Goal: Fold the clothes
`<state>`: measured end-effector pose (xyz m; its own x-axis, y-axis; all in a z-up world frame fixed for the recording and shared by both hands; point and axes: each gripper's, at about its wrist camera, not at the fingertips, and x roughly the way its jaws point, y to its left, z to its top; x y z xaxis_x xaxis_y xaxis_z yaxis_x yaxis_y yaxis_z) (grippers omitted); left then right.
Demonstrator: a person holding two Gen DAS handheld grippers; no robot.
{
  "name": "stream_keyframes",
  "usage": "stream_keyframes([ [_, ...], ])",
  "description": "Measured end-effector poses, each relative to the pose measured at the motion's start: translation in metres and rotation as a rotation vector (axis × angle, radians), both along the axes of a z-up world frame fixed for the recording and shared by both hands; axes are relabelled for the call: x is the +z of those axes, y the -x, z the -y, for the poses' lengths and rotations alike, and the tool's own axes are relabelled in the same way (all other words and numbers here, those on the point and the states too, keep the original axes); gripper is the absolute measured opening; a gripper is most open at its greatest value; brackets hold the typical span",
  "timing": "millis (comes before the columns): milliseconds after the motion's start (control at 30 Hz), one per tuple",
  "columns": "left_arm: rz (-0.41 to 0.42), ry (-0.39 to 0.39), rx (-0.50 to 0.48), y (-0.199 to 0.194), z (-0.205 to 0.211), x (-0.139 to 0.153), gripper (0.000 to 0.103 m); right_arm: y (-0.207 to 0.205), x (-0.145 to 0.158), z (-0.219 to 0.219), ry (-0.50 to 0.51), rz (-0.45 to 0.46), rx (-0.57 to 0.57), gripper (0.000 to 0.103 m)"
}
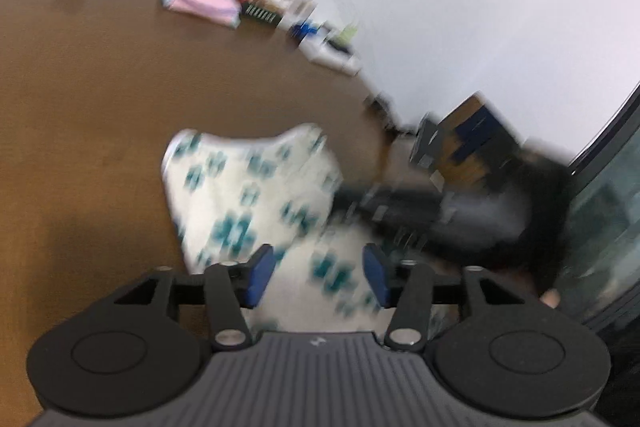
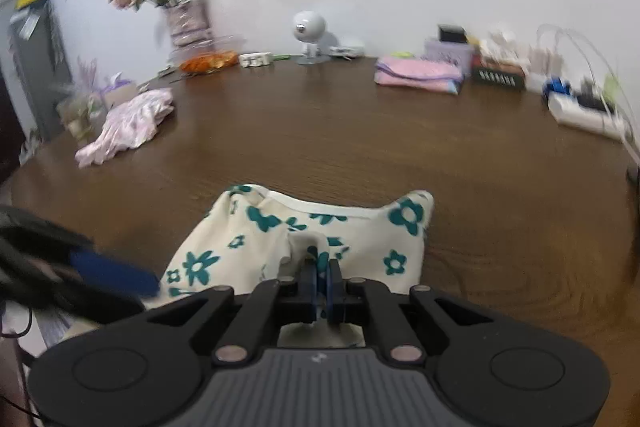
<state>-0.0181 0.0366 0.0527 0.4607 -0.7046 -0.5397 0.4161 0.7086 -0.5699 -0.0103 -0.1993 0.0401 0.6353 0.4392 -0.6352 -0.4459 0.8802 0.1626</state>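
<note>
A cream garment with teal flowers [image 2: 320, 231] lies on the brown table near its front edge; it also shows, blurred, in the left wrist view [image 1: 256, 195]. My right gripper [image 2: 321, 267] is shut on a fold of this garment at its near edge. My left gripper [image 1: 318, 267] is open, its blue pads apart just above the garment's near part, gripping nothing. The left gripper's blue finger [image 2: 116, 273] shows blurred at the left of the right wrist view. The right gripper shows as a dark blur [image 1: 400, 207] in the left wrist view.
A crumpled pink garment [image 2: 128, 125] lies at the table's left. A folded pink stack [image 2: 418, 75] sits at the back right, beside boxes and a white power strip [image 2: 584, 111]. A flower vase [image 2: 188, 23], a round white camera [image 2: 310, 27] and snacks line the back wall.
</note>
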Motion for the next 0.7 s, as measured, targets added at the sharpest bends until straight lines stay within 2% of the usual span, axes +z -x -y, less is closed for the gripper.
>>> stream_keyframes([
  [67, -0.026, -0.025, -0.014, -0.027, 0.007, -0.002, 0.058, 0.0, -0.001, 0.008, -0.056, -0.013, -0.008, 0.004],
  [200, -0.119, -0.218, -0.01, -0.071, 0.033, -0.028, 0.031, 0.002, 0.002, 0.025, -0.166, -0.035, -0.064, 0.004],
  [233, -0.121, -0.229, -0.011, -0.073, 0.035, -0.031, 0.027, 0.005, 0.004, 0.029, -0.193, -0.034, -0.071, 0.003],
  [367, -0.107, -0.258, -0.008, -0.075, 0.04, -0.033, 0.026, 0.014, 0.012, 0.033, -0.235, 0.013, -0.041, 0.003],
  [533, -0.037, -0.372, -0.021, -0.066, 0.06, -0.027, 0.026, 0.021, 0.027, 0.029, -0.242, 0.057, -0.018, 0.003],
  [567, -0.03, -0.387, -0.023, -0.064, 0.062, -0.026, 0.03, 0.022, 0.028, 0.032, -0.25, 0.058, -0.023, 0.003],
  [600, -0.036, -0.38, -0.023, -0.065, 0.063, -0.026, 0.033, 0.022, 0.028, 0.034, -0.26, 0.056, -0.021, 0.003],
  [700, -0.098, -0.282, 0.018, -0.069, 0.044, -0.024, 0.034, 0.019, 0.024, 0.024, -0.226, 0.037, 0.017, 0.004],
])
